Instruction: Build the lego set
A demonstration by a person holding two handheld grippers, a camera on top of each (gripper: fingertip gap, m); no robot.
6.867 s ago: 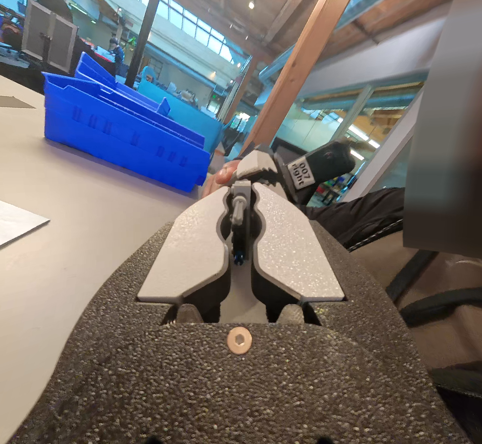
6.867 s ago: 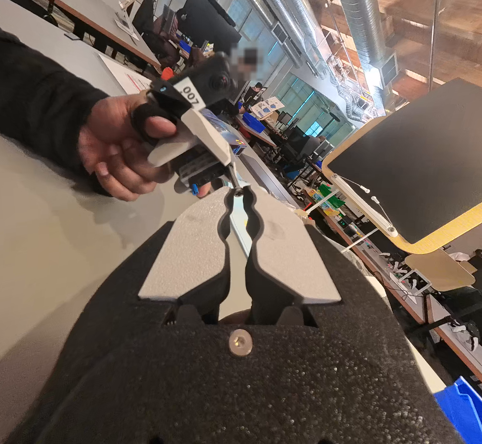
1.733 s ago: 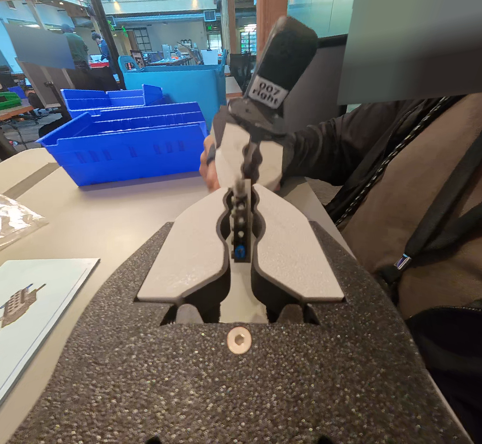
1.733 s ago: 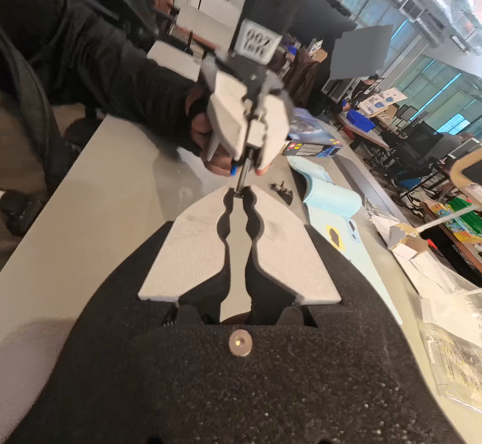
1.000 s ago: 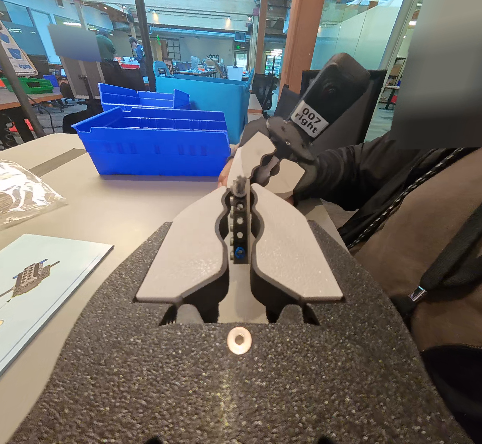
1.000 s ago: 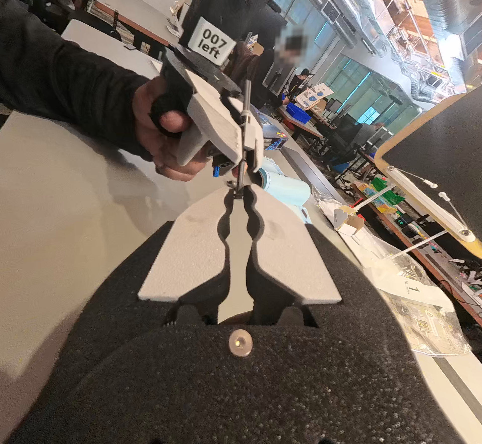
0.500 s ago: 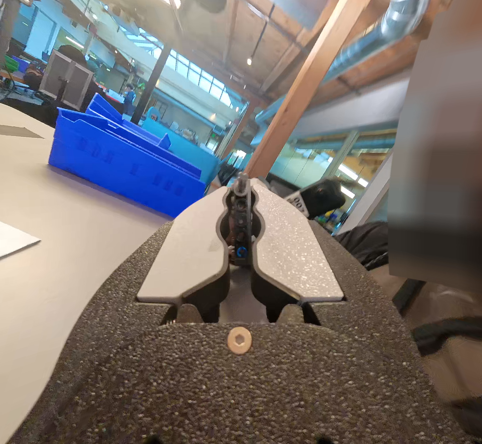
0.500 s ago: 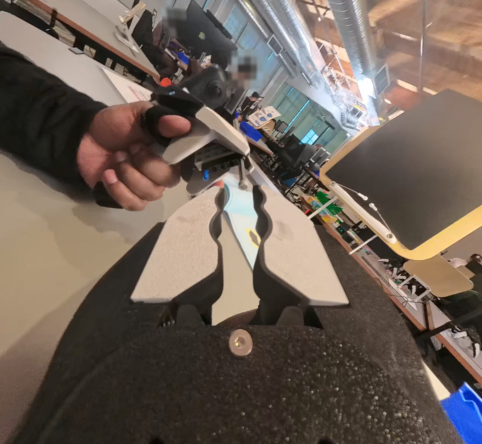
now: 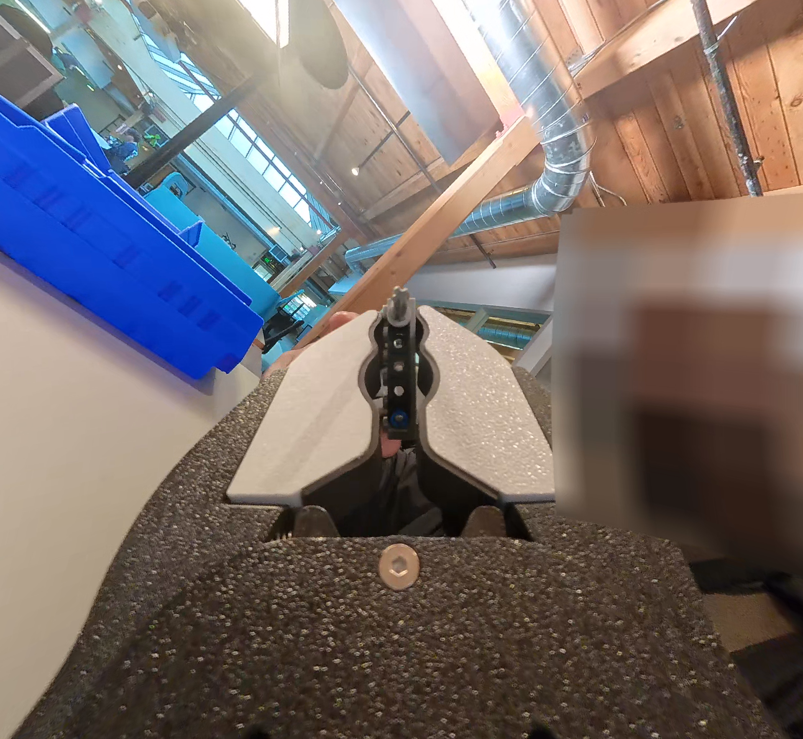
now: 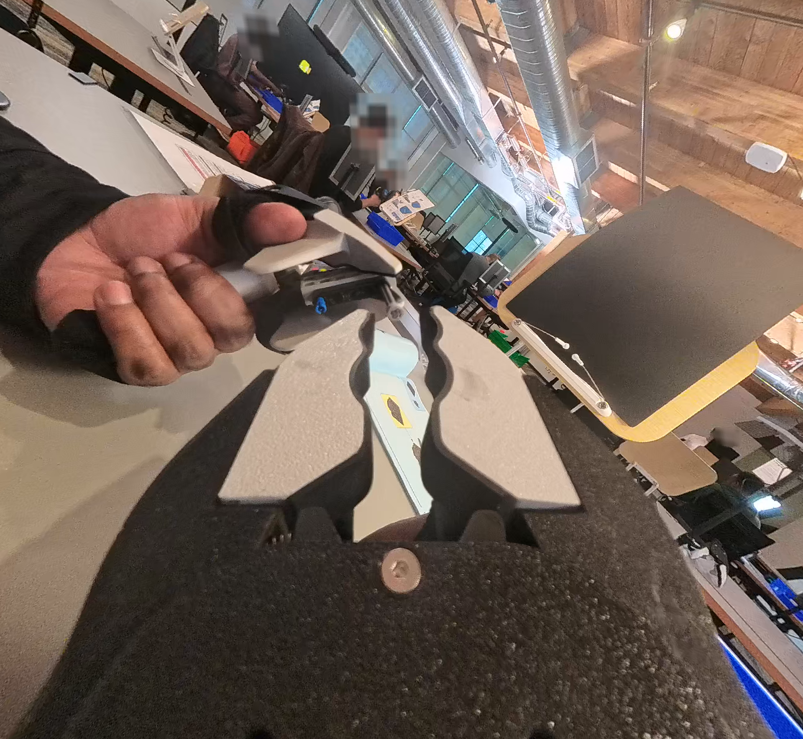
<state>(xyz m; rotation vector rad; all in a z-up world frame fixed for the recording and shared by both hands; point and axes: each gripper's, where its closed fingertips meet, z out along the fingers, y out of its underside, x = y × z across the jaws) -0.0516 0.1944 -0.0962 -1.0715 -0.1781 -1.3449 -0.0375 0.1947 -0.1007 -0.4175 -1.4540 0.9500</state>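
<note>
The left gripper [image 9: 400,322] is clamping its fingers on a black perforated beam [image 9: 399,375] with a grey axle [image 9: 399,305] and blue pin [image 9: 398,416], raised above the desk [image 9: 78,414] near a blue bin [image 9: 108,249]; the right gripper [image 10: 397,318] is hovering just beside that assembly, fingers parted and bare

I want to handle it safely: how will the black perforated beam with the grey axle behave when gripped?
The black beam, clamped in the left hand-held gripper, looks stiff and probably light. Its grey axle sticks out and might slide or snag. The blue pin may pop loose.
</note>
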